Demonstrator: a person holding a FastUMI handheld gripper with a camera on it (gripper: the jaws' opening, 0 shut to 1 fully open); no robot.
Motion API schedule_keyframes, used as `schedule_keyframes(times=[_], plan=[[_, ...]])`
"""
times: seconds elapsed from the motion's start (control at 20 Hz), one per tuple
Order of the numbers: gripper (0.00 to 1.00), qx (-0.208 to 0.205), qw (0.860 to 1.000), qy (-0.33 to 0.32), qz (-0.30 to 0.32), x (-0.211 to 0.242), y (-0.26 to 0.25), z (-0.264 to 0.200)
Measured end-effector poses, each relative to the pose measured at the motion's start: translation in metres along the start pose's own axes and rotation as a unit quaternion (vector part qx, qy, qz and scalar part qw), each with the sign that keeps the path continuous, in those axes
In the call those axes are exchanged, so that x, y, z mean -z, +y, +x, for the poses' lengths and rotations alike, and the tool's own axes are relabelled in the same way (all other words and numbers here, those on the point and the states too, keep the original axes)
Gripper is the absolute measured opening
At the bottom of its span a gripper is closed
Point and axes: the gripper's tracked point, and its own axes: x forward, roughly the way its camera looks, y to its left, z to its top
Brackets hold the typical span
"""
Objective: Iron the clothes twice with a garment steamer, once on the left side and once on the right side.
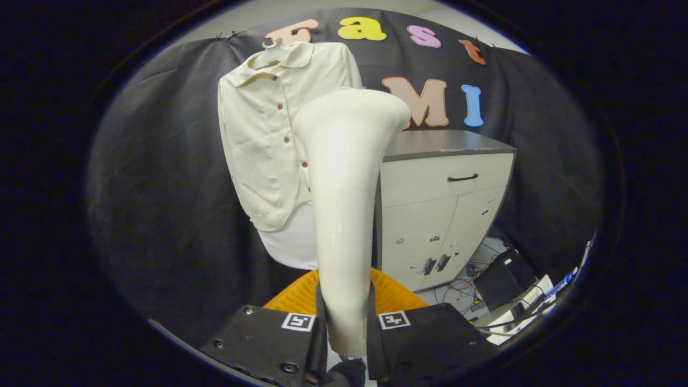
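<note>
A cream garment steamer stands upright between my fingers, its handle clamped by both and its wide head rising toward the shirt. My gripper is shut on the steamer's handle. Beyond it a cream button-up shirt hangs on a hanger against the black cloth wall, with a white layer showing below its hem. The steamer's head covers the shirt's right edge; whether it touches the fabric I cannot tell.
A grey-topped cabinet with a drawer and two doors stands to the right of the shirt. An orange basket-like object sits just ahead of my fingers. Cables and dark boxes lie on the floor right of the cabinet.
</note>
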Motion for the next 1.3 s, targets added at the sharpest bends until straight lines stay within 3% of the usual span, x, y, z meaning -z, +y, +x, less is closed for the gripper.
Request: schedule_keyframes(times=[0.2, 0.75, 1.3], plan=[[0.29, 0.010, 0.999, -0.053, 0.001, -0.019, -0.017, -0.065], [0.29, -0.051, 0.986, -0.156, -0.016, -0.034, -0.073, -0.192], [0.29, -0.059, 0.986, -0.156, -0.010, -0.022, -0.111, -0.232]])
